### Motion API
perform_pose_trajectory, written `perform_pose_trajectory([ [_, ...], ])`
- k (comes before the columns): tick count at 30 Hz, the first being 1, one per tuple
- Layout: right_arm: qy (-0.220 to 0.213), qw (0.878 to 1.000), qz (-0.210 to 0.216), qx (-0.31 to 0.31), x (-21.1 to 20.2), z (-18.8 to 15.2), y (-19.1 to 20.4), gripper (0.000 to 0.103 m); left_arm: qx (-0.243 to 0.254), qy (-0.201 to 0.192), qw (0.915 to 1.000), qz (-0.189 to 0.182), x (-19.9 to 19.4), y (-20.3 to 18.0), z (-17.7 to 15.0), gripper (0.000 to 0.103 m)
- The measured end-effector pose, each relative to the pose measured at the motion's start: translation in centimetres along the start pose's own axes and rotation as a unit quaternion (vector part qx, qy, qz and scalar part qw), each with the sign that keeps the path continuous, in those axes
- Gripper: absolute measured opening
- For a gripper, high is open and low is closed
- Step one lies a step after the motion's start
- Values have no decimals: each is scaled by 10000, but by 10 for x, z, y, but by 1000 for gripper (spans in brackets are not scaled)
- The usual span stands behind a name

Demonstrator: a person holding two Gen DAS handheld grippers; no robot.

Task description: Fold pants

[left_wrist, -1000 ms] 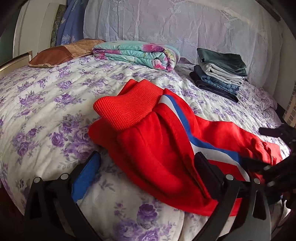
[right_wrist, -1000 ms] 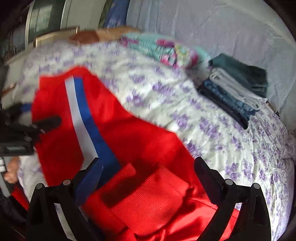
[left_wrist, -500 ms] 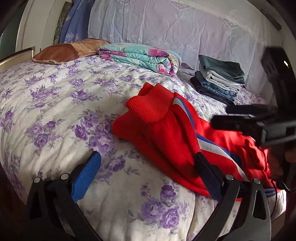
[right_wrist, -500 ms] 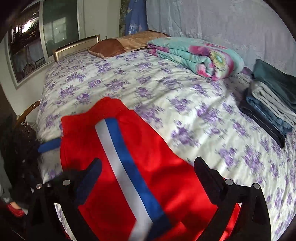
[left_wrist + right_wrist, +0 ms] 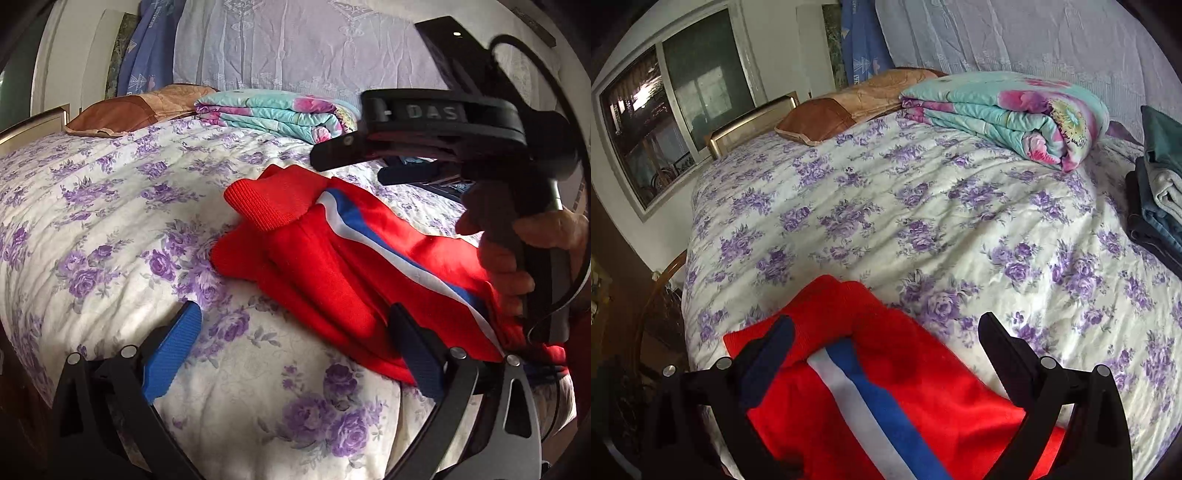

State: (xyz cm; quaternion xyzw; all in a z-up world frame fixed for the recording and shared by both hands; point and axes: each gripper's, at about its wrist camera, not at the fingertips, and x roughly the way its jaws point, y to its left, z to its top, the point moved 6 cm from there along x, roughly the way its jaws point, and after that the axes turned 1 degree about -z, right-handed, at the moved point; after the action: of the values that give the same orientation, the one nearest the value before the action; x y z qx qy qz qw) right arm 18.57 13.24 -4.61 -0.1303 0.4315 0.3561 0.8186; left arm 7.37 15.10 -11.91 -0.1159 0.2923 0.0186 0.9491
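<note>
Raised since before, right hand-held gripper gapes above red pants; left hand-held gripper wide, empty.

Matt red cloth pants with ribbed cuff, quilted cotton bedspread, ridged blue pads on matt black tongs.

Bed middle: bare floral bedspread ahead of my right claw, room to pass.
Bed near edge: red pants heaped under my right claw, beside my left claw.
Bed far edge: folded quilt and pillow block.
Bed right edge: clothes stack blocks.
Above pants: my right hand crosses my left claw's path.
</note>
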Motion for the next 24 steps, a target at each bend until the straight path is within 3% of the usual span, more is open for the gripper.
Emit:
perform_pose_trajectory([
  [2, 377, 9991, -62, -179, 28, -6, 5, 100, -43, 29, 10000, -13, 1, 1, 1, 98],
  [5, 303, 9990, 206, 256, 16, -6, -5, 99, -62, 54, 10000, -48, 2, 2, 1, 98],
  [8, -323, 9993, 70, 188, -46, -19, -16, 99, 33, 40, 10000, -22, 2, 1, 1, 98],
  [12, -894, 9960, -53, 75, -130, -79, -33, 100, 27, -36, 10000, -5, 3, 0, 0, 98],
  [15, -1083, 9928, -507, -28, -164, -137, -42, 100, 10, -20, 10000, 1, 4, 1, 1, 98],
  [17, -961, 9891, -1110, -95, -167, -173, -52, 100, -12, 39, 10000, -6, 4, 1, 2, 98],
  [19, -572, 9864, -1543, 2, -153, -204, -64, 100, -65, 109, 9999, -35, 4, 1, 3, 98],
  [20, -262, 9863, -1631, 8, -139, -220, -68, 100, -107, 150, 9998, -47, 4, 2, 4, 98],
  [21, -283, 9852, -1689, -52, -133, -230, -69, 100, -162, 195, 9997, -73, 4, 2, 5, 98],
  [22, -570, 9841, -1681, -38, -139, -233, -69, 100, -235, 243, 9993, -133, 3, 2, 6, 98],
  [24, -562, 9870, -1504, 92, -150, -233, -72, 99, -463, 328, 9980, -294, 1, 4, 9, 98],
])
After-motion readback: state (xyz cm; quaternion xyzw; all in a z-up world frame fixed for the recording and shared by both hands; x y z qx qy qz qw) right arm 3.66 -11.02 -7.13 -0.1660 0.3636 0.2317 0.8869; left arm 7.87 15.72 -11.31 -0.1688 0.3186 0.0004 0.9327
